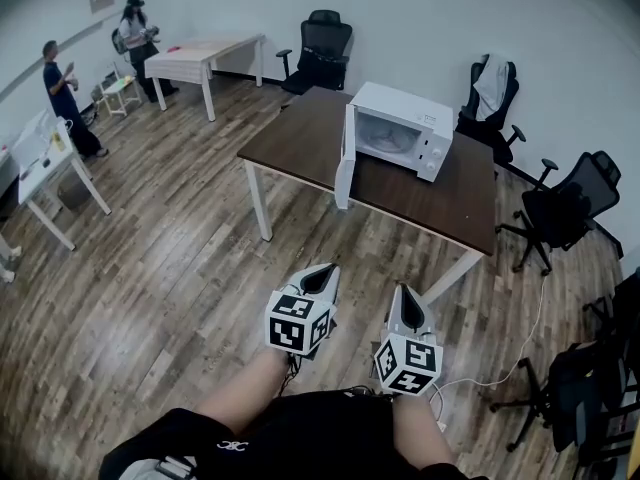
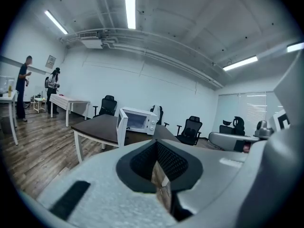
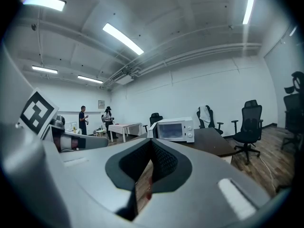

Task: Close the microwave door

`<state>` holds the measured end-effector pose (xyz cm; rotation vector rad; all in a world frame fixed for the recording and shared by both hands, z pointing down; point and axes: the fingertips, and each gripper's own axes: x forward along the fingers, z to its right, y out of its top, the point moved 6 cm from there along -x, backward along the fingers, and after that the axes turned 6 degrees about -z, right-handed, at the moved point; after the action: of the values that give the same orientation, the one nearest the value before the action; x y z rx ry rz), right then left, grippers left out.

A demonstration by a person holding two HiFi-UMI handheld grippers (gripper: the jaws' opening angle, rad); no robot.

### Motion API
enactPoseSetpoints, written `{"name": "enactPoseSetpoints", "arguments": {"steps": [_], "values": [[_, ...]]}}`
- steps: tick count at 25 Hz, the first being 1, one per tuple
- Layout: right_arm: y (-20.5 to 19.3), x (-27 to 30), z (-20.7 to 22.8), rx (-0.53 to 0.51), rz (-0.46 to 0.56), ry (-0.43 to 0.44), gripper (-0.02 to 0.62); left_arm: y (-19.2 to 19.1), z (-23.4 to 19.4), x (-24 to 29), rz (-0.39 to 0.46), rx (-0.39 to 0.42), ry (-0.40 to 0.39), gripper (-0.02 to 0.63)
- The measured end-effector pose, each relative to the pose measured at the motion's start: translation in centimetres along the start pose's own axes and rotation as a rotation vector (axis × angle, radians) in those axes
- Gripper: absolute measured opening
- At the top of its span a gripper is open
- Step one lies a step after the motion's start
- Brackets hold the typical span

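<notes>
A white microwave stands on a dark brown table across the room. Its door hangs wide open to the left, and the cavity shows. My left gripper and right gripper are side by side over the wood floor, well short of the table, both pointing toward it. Both are shut with nothing between the jaws. The left gripper view shows the microwave with its open door beyond my shut left gripper. In the right gripper view the microwave lies beyond my right gripper.
Black office chairs stand behind and to the right of the table. A white table and two people are at the far left. A white cable lies on the floor at right.
</notes>
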<state>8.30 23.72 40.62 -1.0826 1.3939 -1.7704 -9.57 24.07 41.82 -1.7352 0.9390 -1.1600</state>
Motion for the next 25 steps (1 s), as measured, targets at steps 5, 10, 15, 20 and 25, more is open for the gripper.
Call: {"name": "enactPoseSetpoints", "arguments": {"steps": [5,10,15,20,25], "values": [[-0.4,1.0,-1.0,-0.016,-0.009,-0.002,0.008,-0.1,-1.4,0.4,-0.005,0.004,-0.003,0.006],[-0.1,4.1,-0.2,-0.006,-0.012,0.01,0.008,0.4,-2.7,2.6,-0.017,0.013,0.006,0.006],[0.4,9.2,1.4,0.004,-0.018,0.051,0.008,2.0,-4.1,7.1,-0.019,0.023,-0.002,0.006],[1.8,14.8,3.7,0.005,-0.009,0.083,0.008,4.5,-5.4,12.8,-0.016,0.04,0.012,0.006],[4.0,20.1,6.4,0.01,-0.012,0.094,0.008,7.1,-6.7,18.0,-0.021,0.044,0.034,0.006]]}}
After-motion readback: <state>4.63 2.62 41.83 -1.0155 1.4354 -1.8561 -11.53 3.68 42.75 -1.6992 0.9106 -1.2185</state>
